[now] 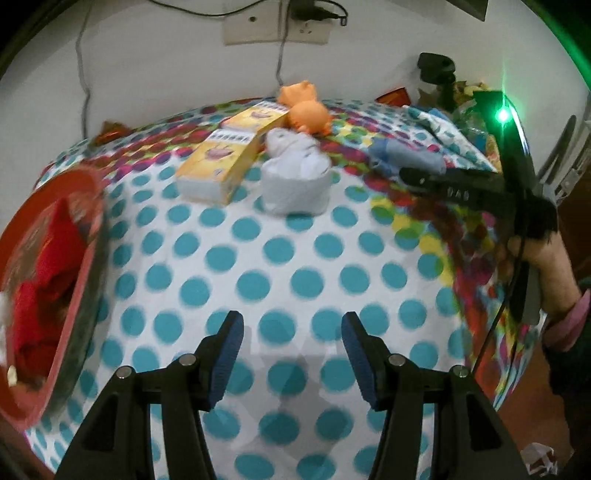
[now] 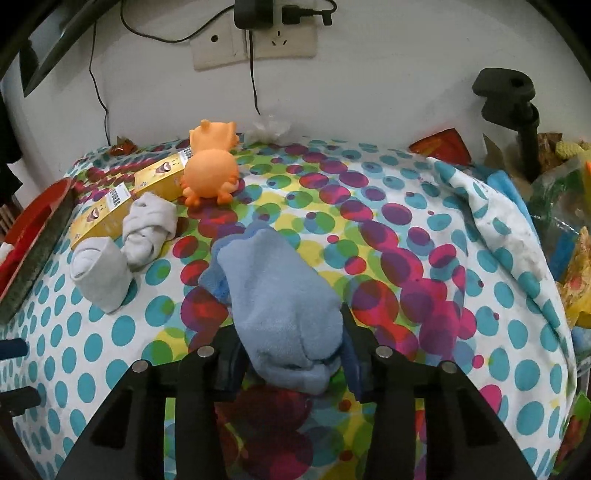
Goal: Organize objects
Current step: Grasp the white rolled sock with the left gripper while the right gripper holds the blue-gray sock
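White wall (image 2: 388,74) behind the table — off-white socket plate (image 2: 255,44) with a black adapter (image 2: 251,13) plugged in, thin black cables (image 2: 99,92) hanging to the table's far edge. Tablecloth (image 2: 369,229) spotted: teal dots at the near edge, overlapping multicoloured circles toward the far right corner. Green light (image 1: 502,116) glows at right.

Even indoor light falls from above, leaving soft shadows on the polka-dot cloth (image 1: 295,258) below the left gripper (image 1: 292,354). Motion blur smears the left view — a green LED (image 1: 502,116) flares at its right. Fisheye bending curves both views, corners black.
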A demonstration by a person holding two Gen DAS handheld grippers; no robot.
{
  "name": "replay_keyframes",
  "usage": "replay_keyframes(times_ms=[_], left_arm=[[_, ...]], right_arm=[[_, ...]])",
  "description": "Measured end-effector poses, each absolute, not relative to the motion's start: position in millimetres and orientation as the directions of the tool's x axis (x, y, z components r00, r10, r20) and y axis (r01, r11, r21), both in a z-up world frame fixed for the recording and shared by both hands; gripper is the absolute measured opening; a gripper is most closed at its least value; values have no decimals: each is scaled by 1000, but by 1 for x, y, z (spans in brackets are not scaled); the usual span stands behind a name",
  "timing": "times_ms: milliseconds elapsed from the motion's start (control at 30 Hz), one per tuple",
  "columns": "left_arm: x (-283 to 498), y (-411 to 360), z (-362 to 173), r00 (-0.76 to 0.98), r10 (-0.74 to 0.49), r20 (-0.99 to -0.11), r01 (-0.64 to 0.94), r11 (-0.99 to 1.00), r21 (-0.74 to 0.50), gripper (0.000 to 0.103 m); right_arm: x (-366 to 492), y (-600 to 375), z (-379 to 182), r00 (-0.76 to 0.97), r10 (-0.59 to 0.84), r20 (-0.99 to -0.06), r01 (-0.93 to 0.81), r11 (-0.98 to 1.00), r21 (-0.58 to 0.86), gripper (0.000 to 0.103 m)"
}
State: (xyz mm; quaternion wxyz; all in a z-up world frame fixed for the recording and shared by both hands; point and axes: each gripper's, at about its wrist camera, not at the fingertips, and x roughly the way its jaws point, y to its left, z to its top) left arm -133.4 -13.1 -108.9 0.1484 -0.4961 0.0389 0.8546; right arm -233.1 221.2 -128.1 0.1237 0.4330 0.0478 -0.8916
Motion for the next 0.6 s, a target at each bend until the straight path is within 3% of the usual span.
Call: replay_keyframes(times_ms=[233,600], left_arm=[[-176,8,-113,-463,245,-852,-340,-937,-85,57],[-224,20,-128,-451,209,-867,-290,-954,-79,57]], right_arm=[[-233,216,-129,-595,-158,-788,261,-965,-4,45],[-235,217,-129,-592,-162,-789,261,-965,2,48]])
